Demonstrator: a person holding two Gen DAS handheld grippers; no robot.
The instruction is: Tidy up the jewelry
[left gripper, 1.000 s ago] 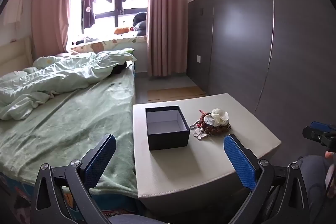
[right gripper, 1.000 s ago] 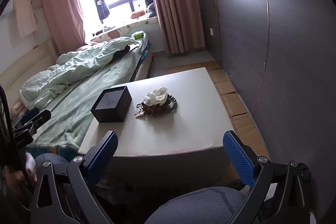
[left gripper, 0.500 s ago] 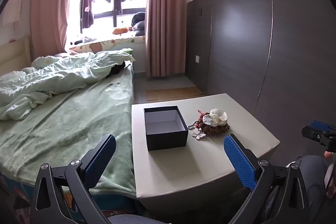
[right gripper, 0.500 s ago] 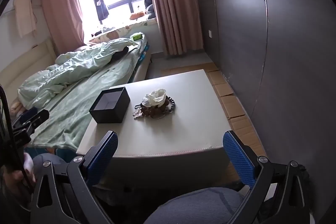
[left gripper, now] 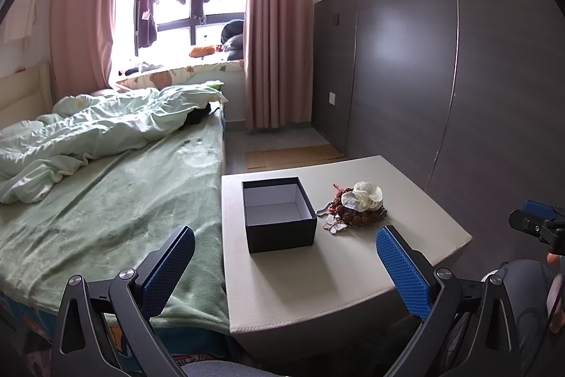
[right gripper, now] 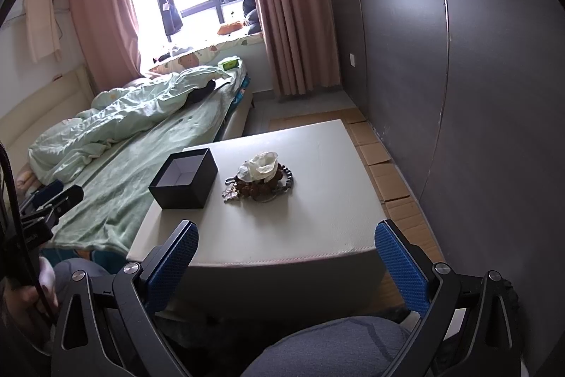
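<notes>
bright window (left gripper: pixel 183 6), pink curtains (left gripper: pixel 279 34), green bed (left gripper: pixel 106 193), grey wall panels (left gripper: pixel 459 76).

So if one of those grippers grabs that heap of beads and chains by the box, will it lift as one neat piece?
Probably not. The jewelry pile looks like loose bead strands and thin chains tangled together, so it would likely droop and trail. The pale fabric flower on top seems soft and may slide off. Small silvery charms at its edge could snag or stay behind.

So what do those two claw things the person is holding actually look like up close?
Both look alike. The left gripper and the right gripper each have two flat fingers faced with blue, fine-textured pads, on angular black arms joined by round silver bolts. A dark cable runs by the left one.
</notes>
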